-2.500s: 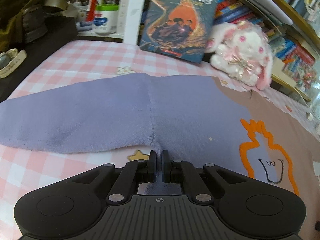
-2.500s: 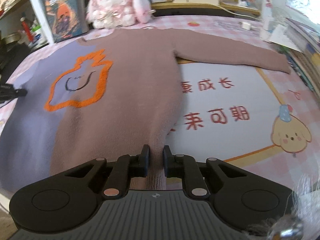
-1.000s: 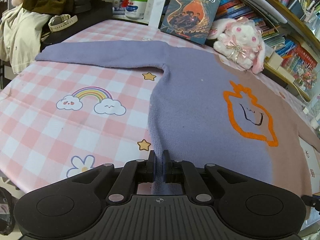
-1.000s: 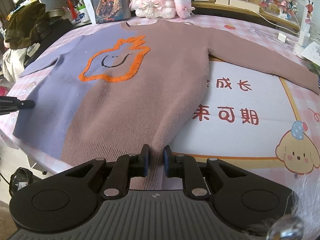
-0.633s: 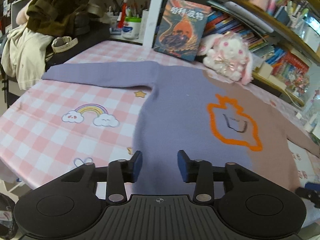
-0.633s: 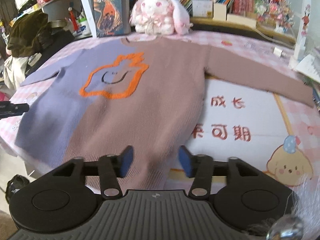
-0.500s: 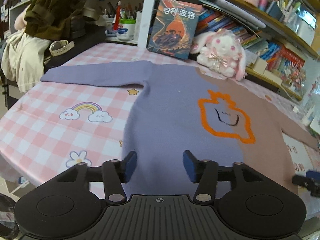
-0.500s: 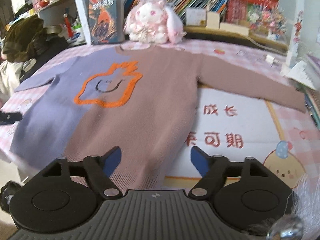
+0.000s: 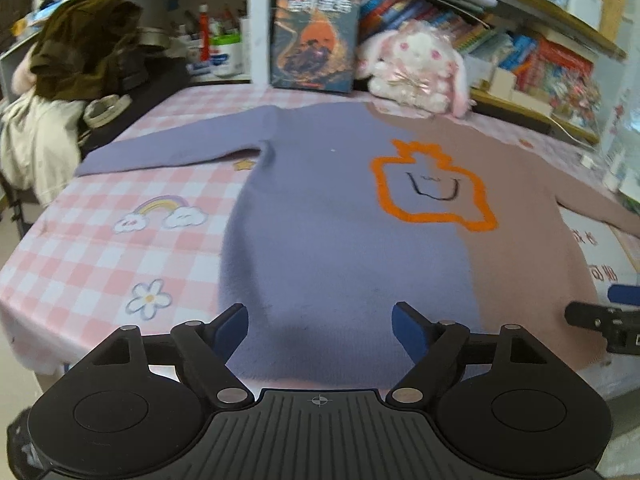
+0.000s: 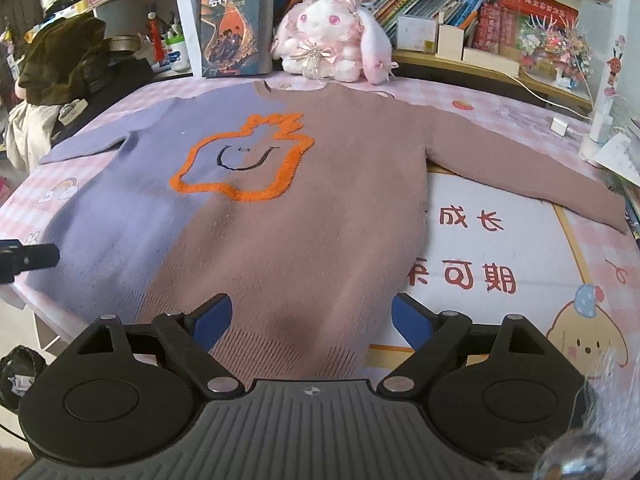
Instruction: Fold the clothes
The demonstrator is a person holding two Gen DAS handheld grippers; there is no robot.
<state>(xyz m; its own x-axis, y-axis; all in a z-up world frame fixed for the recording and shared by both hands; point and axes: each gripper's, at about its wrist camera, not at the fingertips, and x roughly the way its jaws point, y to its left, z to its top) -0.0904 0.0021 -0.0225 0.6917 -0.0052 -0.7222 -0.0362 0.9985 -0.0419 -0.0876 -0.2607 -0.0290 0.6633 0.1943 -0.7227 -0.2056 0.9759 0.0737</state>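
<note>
Left wrist view first: the left gripper (image 9: 320,326) has its jaws wide apart and opening further, nothing pinched. The sweater (image 9: 344,232) lies flat on the desk (image 9: 92,256), and its lilac hem edge sits just ahead of and below the gap between the jaws, not touched by either blue pad as far as I can see. The lilac half runs straight ahead of the jaws, the brownish-pink half is off to the right of them, and the orange outlined patch (image 9: 432,192) with the little smile is ahead and to the right. The lilac sleeve stretches off to the far left. Way beyond the jaws, a plush bunny (image 9: 416,68) and a book (image 9: 314,36) stand at the back of the desk. The other gripper's tip pokes in at the right edge.

Right wrist view: the right gripper (image 10: 312,320) is the same deal, jaws spread wide and opening, empty. The ribbed brown hem of the sweater (image 10: 296,232) is right below the gap between them. The brown sleeve goes out ahead and to the right of the jaws, over the printed desk cover (image 10: 472,256). The bunny (image 10: 328,48) is straight ahead, far back.
</note>
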